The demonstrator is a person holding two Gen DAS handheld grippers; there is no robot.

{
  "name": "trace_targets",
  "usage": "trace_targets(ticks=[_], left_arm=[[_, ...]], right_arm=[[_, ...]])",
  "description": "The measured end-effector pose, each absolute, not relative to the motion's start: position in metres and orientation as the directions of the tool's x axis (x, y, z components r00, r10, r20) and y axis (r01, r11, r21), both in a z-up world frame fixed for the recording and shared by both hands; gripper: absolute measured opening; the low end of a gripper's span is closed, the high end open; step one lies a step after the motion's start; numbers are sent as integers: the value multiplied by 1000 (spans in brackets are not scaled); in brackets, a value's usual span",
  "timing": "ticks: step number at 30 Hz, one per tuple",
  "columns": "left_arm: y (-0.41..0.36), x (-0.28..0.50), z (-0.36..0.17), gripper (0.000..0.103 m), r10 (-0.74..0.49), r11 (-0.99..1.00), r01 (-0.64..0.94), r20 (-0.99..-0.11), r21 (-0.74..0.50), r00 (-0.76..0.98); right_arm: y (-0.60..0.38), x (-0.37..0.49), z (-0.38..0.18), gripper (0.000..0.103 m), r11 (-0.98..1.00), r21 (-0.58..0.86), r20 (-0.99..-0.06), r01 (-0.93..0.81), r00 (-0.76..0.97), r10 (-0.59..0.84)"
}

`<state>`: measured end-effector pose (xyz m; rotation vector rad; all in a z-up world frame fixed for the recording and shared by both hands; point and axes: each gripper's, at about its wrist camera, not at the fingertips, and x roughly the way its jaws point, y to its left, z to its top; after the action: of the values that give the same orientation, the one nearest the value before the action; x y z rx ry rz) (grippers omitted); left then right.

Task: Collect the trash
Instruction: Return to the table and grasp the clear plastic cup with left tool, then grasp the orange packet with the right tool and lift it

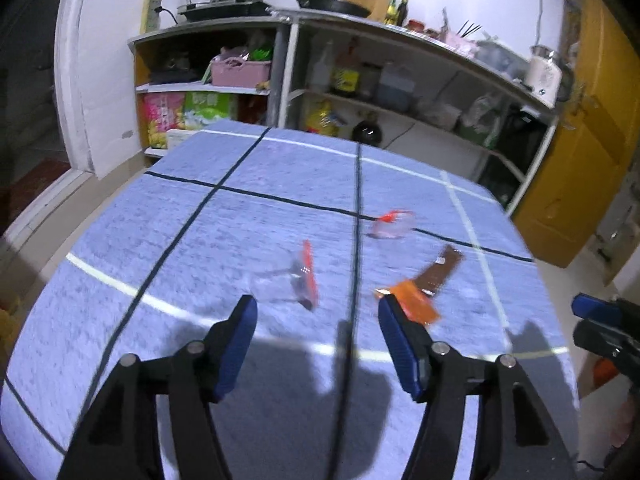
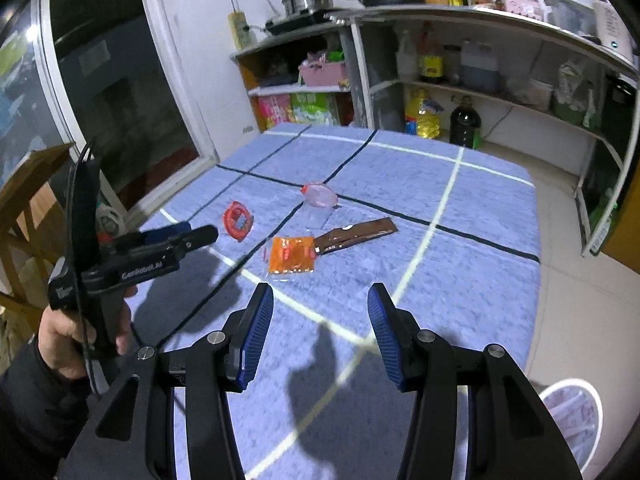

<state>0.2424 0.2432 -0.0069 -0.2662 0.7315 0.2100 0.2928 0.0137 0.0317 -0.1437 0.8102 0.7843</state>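
Note:
Several bits of trash lie on the blue cloth-covered table [image 2: 472,264]: an orange sachet [image 2: 291,258] [image 1: 414,304], a brown wrapper [image 2: 354,236] [image 1: 440,270], a clear cup on its side with a red lid [image 2: 239,220] [image 1: 306,274], and a pinkish clear cup [image 2: 319,196] [image 1: 390,224]. My left gripper [image 1: 317,304] hovers open just short of the red-lidded cup, holding nothing; its right finger overlaps the orange sachet in the left wrist view. It also shows at the left [image 2: 200,234], held by a hand [image 2: 68,340]. My right gripper [image 2: 320,290] is open and empty, nearer than the sachet.
A white round mesh bin [image 2: 572,404] stands on the floor at the table's lower right. Behind the table are shelves [image 1: 400,96] with bottles, bags and pans. A wooden chair [image 2: 28,200] stands at the left and a yellow door [image 1: 580,160] at the right.

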Motion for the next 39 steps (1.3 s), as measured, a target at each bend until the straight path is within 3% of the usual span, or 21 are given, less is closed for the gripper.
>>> trace_targets(ticks=[10, 14, 20, 32, 37, 39], left_arm=[[265, 278, -30, 66, 86, 939, -299, -728, -169, 681], [263, 283, -37, 44, 87, 945, -292, -744, -149, 663], [268, 274, -32, 44, 78, 940, -292, -723, -176, 687], [290, 246, -24, 44, 69, 933, -293, -694, -209, 717], [294, 241, -26, 44, 64, 930, -296, -696, -218, 715], [294, 240, -26, 44, 63, 930, -295, -695, -220, 716]], right_arm=[[54, 319, 7, 50, 683, 164, -740, -712, 369, 563], [65, 323, -2, 50, 668, 153, -752, -728, 353, 557], [90, 334, -17, 50, 641, 185, -768, -745, 297, 568], [142, 338, -44, 62, 612, 59, -816, -789, 315, 485], [153, 339, -47, 61, 626, -3, -817, -780, 362, 448], [151, 341, -46, 53, 635, -7, -816, -772, 372, 443]])
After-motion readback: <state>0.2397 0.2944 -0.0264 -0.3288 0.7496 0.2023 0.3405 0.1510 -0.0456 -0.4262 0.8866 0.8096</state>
